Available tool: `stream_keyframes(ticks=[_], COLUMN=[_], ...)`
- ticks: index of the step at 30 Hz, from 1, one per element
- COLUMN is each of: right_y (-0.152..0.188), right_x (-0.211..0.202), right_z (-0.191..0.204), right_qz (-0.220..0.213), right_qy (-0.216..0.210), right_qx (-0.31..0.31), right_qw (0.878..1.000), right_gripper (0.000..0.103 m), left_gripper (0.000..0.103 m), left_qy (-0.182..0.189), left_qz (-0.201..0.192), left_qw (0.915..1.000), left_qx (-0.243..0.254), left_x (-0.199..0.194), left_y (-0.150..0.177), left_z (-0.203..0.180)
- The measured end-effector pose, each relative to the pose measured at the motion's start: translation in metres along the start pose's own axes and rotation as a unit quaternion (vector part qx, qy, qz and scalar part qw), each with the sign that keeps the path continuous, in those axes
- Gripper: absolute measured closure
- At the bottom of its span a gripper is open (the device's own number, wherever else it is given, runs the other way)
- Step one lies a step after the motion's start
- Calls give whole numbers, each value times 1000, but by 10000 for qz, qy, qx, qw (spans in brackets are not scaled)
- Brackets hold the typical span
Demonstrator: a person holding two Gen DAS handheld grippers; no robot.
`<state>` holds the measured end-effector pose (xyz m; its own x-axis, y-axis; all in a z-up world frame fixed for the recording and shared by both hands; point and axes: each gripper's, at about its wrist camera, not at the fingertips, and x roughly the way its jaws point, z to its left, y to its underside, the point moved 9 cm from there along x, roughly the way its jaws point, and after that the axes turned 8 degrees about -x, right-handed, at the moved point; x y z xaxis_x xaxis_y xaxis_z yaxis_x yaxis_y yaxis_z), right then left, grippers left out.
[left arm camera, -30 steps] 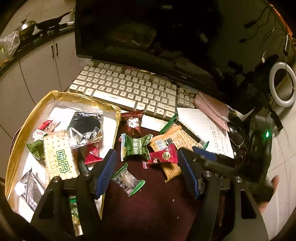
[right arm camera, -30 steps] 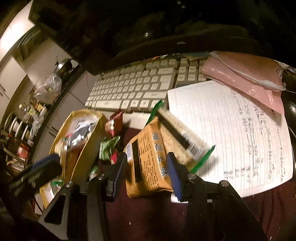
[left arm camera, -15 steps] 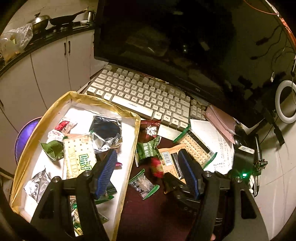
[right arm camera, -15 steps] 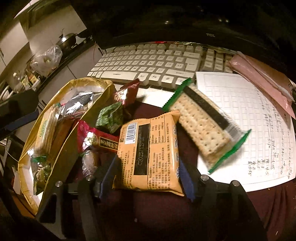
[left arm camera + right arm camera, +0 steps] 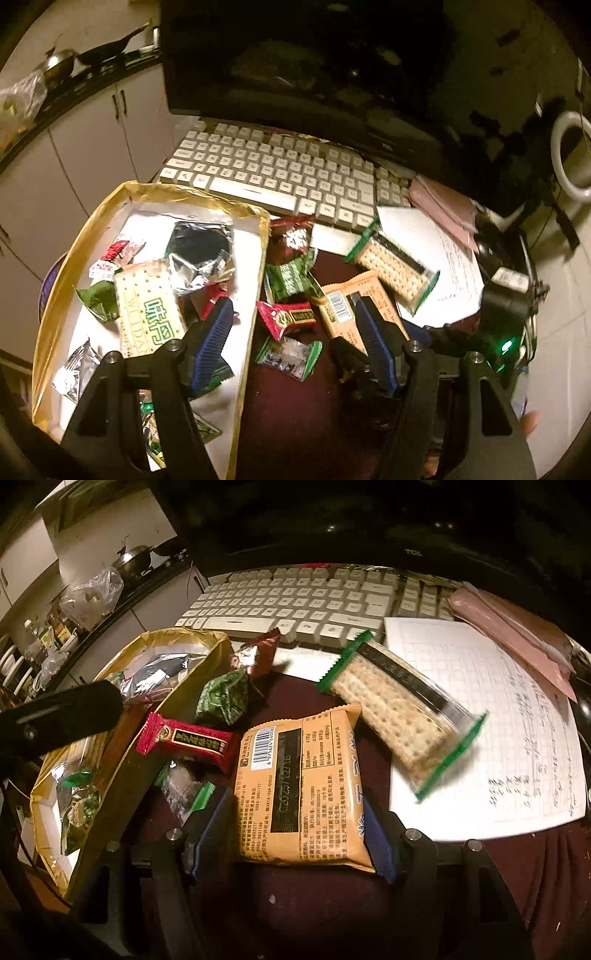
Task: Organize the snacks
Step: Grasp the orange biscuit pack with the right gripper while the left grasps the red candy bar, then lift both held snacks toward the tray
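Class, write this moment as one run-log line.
stage: picking snacks | right tongs: just opened, straddling orange packet | left tongs: open, empty, beside gold box

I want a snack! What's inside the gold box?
Inside the shallow gold cardboard box: a pale cracker pack with green lettering, a crinkly silver foil packet, small red, green and silver sweets. Anything beneath them is hidden.

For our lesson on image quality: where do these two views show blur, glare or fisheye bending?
Right wrist view: the cracker pack is smeared at its near end, and the paper glares white. Left wrist view: dim amber light, and the keyboard bows.
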<state>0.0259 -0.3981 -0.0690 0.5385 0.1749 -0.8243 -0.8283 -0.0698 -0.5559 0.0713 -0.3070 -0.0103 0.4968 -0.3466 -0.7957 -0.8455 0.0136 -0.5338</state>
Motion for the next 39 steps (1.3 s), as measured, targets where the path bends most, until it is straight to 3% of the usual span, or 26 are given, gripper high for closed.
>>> stream_keyframes(ticks=[3,7,10,13,15,18,23,25,27,28,32,35,39], right_y=[-1,5,7,6,6,5,3,2,3,4,4,4,3], right_x=[2,-6,-20,-24,-21,-27,-38,-38,-39,-40,-39,-39,-45], right_z=[3,-8,-25,-34,-31,-38,-47,-48,-49,-51,-51,-49,-46], right_qz=[-36,-145,-462,-644,-683,-849,-1093,-1106,-1108,-1115,-1113,-1128,-1262], right_qy=[301,134,-242,-65,-279,-137,-450,-419,-398,-396,-384,-379,-429], right_qx=[-158,139,660,704,790,870,1141,1137,1143,1156,1159,1111,1055], right_qw=[9994,9997,9965,9954,9941,9925,9864,9864,9865,9862,9863,9867,9854], right_gripper=[34,35,35,35,35,35,35,35,35,35,35,35,35], left_gripper=[34,34,35,43,48,48,52,60,76,77,82,82,82], left_qy=[20,-203,-556,-578,-669,-467,-401,-463,-442,-486,-534,-366,330], left_qz=[20,142,328,659,961,1193,1673,1692,1756,1725,1589,1407,1184], left_qw=[9999,9963,9792,9661,9547,9389,9198,9149,9113,9096,9171,9350,9621], left_qx=[111,820,1926,2427,2736,3195,3526,3636,3698,3748,3618,3235,2434], left_x=[6,25,43,56,66,71,84,87,85,84,75,58,20], left_y=[-4,-1,8,8,12,21,30,31,36,37,39,37,31], left_z=[-4,-14,-22,-19,-15,-14,-10,-9,-10,-10,-6,-7,-8])
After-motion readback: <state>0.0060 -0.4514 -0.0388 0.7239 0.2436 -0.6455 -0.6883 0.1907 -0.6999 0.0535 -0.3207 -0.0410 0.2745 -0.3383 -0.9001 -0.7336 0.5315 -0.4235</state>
